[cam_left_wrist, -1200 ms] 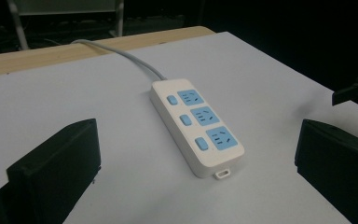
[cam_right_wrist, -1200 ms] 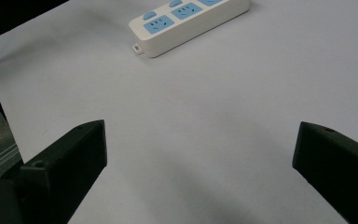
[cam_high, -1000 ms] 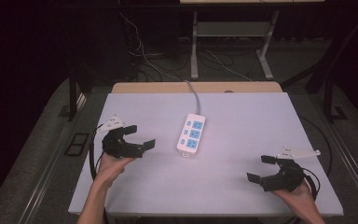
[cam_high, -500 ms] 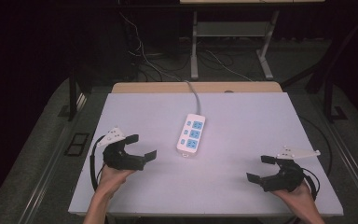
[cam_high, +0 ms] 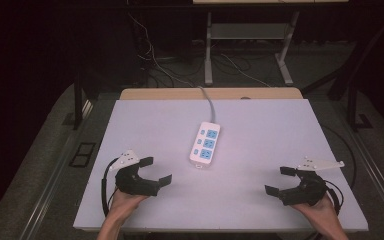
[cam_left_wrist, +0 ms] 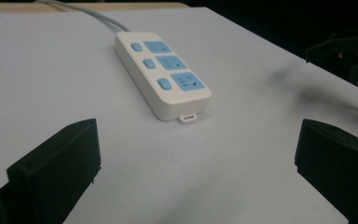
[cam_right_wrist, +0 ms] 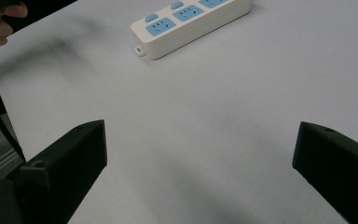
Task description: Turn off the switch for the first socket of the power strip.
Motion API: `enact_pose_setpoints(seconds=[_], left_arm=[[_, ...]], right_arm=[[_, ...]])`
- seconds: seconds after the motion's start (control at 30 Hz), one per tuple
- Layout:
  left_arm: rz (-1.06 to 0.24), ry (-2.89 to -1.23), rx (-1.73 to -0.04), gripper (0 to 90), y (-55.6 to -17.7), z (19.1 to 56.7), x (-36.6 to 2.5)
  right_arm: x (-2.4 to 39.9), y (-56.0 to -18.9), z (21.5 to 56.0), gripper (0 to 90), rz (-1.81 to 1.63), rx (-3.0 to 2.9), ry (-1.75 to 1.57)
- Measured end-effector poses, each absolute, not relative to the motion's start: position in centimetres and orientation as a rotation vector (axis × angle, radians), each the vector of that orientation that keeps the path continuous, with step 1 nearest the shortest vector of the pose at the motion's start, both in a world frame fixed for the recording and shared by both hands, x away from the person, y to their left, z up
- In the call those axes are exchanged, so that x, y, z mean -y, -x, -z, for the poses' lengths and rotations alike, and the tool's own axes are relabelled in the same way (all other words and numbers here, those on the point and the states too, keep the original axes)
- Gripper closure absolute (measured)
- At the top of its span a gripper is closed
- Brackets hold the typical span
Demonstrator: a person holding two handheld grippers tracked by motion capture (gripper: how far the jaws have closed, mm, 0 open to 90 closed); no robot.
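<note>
Both grippers' jaws apart nr table (cam_high: 145,120) front edge; power strip (cam_high: 205,144) centre, well apart.

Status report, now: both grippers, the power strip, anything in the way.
Left gripper open, holding nothing. Right gripper open, holding nothing. Power strip flat mid-table, untouched, sockets free, cable running off the far edge. Nothing between grippers and strip.

power strip (cam_right_wrist: 193,23) far end cut off, cable (cam_high: 209,102) end hidden behind table
</note>
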State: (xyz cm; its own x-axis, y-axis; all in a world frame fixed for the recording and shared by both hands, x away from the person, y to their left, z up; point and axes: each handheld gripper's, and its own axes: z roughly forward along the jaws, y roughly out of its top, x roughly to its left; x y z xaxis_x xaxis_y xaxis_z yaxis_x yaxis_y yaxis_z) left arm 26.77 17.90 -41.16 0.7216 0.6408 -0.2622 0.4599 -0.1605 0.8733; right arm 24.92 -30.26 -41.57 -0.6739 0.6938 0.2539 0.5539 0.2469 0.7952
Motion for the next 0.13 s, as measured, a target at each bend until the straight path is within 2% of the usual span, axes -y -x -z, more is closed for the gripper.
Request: enact_pose_setpoints(seconds=[0.13], left_arm=[[-0.193,-1.816,-0.865,0.0,-26.59,41.56,-17.88]], right_arm=[[30.28,-24.97,41.61,2.7,-1.405,-2.360,-1.191]])
